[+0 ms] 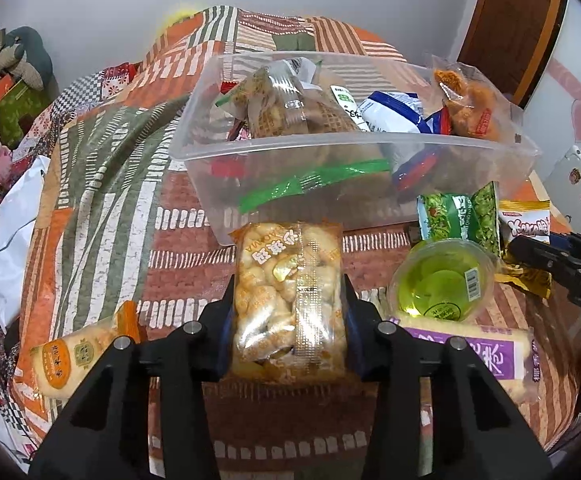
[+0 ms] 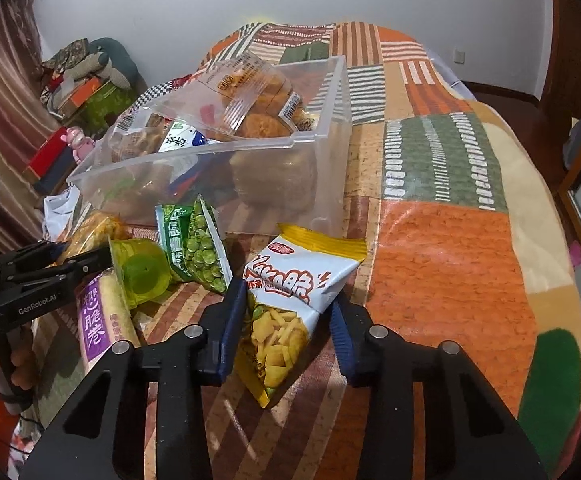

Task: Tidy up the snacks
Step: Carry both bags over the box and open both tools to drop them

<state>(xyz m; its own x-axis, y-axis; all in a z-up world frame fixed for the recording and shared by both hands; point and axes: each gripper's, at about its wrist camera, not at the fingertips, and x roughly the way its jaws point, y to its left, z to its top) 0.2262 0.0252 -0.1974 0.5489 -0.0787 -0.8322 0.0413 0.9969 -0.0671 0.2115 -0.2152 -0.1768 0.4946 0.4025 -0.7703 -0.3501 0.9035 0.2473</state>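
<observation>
Gripping the clear packet of golden puffed biscuits (image 1: 288, 300) in my left gripper (image 1: 288, 304), I'd lift it over the near wall of the clear plastic bin (image 1: 370, 140) ahead. My right gripper (image 2: 286, 320) straddles the white-and-yellow crisp bag (image 2: 302, 276) right of the bin, pads (image 2: 232, 312) touching; I'd squeeze gently.

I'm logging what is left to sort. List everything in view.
clear bin: one, transparent, on the quilt, holding several packets
quilt: one, orange-green patchwork, underneath everything
puff packet: one, golden, between the left jaws
chip bag: one, white-yellow, between the right jaws
pea packet: one, green, before the bin
jelly cup: one, green, beside the pea packet
purple roll pack: one, purple-cream, near edge
cracker pack: one, orange-cream, left
left gripper: black
right gripper: black
</observation>
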